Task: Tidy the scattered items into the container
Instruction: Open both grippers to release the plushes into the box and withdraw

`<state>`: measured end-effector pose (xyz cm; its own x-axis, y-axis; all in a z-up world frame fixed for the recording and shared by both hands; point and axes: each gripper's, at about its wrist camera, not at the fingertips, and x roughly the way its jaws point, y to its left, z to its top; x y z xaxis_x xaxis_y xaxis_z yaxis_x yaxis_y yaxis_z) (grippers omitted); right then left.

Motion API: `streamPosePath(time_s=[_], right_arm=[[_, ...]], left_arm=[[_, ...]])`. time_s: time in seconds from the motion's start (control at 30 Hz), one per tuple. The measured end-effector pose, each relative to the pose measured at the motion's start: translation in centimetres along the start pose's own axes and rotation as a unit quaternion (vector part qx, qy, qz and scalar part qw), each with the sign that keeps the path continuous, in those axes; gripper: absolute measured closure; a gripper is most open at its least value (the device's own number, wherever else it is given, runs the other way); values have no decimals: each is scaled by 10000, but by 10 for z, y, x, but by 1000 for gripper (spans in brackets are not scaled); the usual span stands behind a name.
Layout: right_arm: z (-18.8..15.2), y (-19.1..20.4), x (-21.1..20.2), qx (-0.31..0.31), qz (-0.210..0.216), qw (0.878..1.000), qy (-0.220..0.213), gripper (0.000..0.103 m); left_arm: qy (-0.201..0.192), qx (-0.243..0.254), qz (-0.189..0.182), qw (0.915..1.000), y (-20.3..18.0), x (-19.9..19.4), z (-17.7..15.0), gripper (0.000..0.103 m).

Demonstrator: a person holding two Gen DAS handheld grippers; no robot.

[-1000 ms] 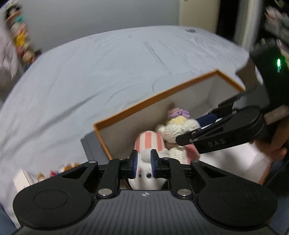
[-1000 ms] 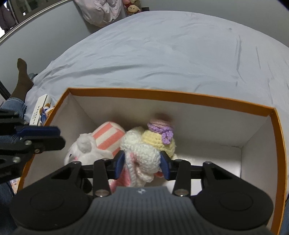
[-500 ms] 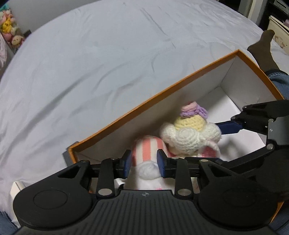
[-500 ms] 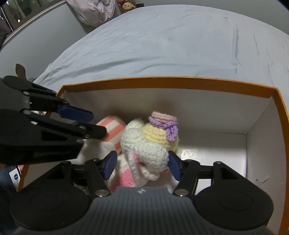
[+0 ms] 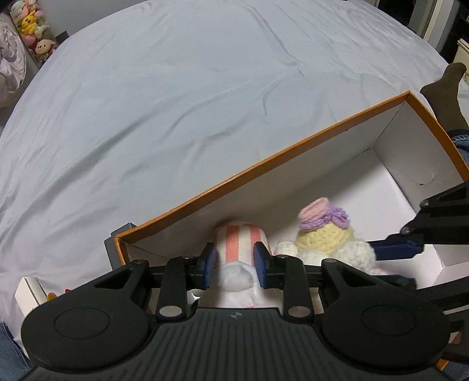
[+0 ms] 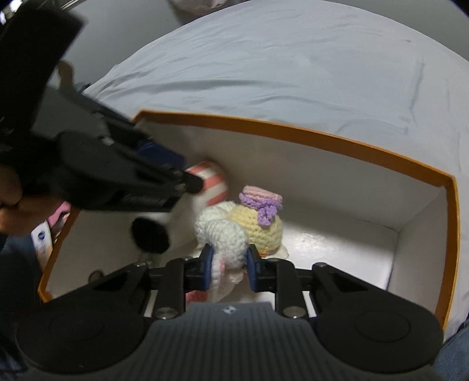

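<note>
An orange-rimmed white box (image 5: 263, 164) (image 6: 322, 137) lies on a grey bed. In it lie a white plush toy with a pink-striped hat (image 5: 239, 249) (image 6: 212, 181) and a crocheted doll with a yellow head and purple-pink hat (image 5: 325, 231) (image 6: 258, 217). My left gripper (image 5: 234, 263) is inside the box, its pads closed against the plush toy. My right gripper (image 6: 228, 265) is closed on the crocheted doll's white part. Each gripper shows in the other's view (image 5: 410, 240) (image 6: 117, 175).
A small white carton (image 5: 29, 293) and small items lie left of the box. Stuffed toys (image 5: 32, 26) sit on a far shelf. A socked foot (image 5: 448, 88) rests beyond the box's right end. A white and blue tube (image 6: 42, 243) lies outside the box's left wall.
The right gripper's jaws have narrowed onto the crocheted doll. The left gripper's jaws have widened a little and it has moved deeper over the box.
</note>
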<state>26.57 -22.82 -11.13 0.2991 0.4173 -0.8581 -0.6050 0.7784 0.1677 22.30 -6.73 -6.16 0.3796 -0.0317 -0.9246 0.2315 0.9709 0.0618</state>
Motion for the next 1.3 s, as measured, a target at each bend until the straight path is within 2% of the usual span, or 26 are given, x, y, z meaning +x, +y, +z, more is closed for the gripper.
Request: streamPosePath(time_s=[0.13, 0.27, 0.37, 0.47, 0.6, 0.77, 0.9, 1.0, 1.13, 1.3], right_arm=[[-1, -1, 10, 308, -60, 9994, -114, 74], [-5, -1, 12, 416, -335, 9986, -25, 55], [-10, 1, 15, 423, -414, 9982, -23, 49], [-7, 2, 12, 420, -501, 9976, -220, 58], [1, 15, 10, -149, -810, 9955, -461, 66], [2, 21, 4, -383, -426, 9947, -859, 75], [4, 22, 12, -323, -659, 9957, -570, 75], [3, 21, 11, -338, -743, 9951, -563, 75], [4, 31, 12, -313, -927, 9939, -517, 75], [0, 24, 8, 328, -1028, 9926, -563, 73]], left_arm=[[-156, 130, 154, 9997, -1, -12, -5, 70], [-703, 126, 130, 9974, 9, -43, -23, 70], [-1083, -215, 55, 9939, 24, -69, -39, 69], [-1187, -599, 67, 9911, 37, -82, -55, 69], [-1028, -848, -145, 9910, 49, -82, -70, 69], [-752, -1002, -354, 9915, 56, -69, -80, 69], [-698, -1163, -630, 9888, 60, -64, -80, 71], [-692, -1125, -733, 9885, 52, -60, -76, 74], [-751, -891, -461, 9921, 41, -60, -73, 75], [-869, -695, -401, 9930, 41, -56, -64, 77]])
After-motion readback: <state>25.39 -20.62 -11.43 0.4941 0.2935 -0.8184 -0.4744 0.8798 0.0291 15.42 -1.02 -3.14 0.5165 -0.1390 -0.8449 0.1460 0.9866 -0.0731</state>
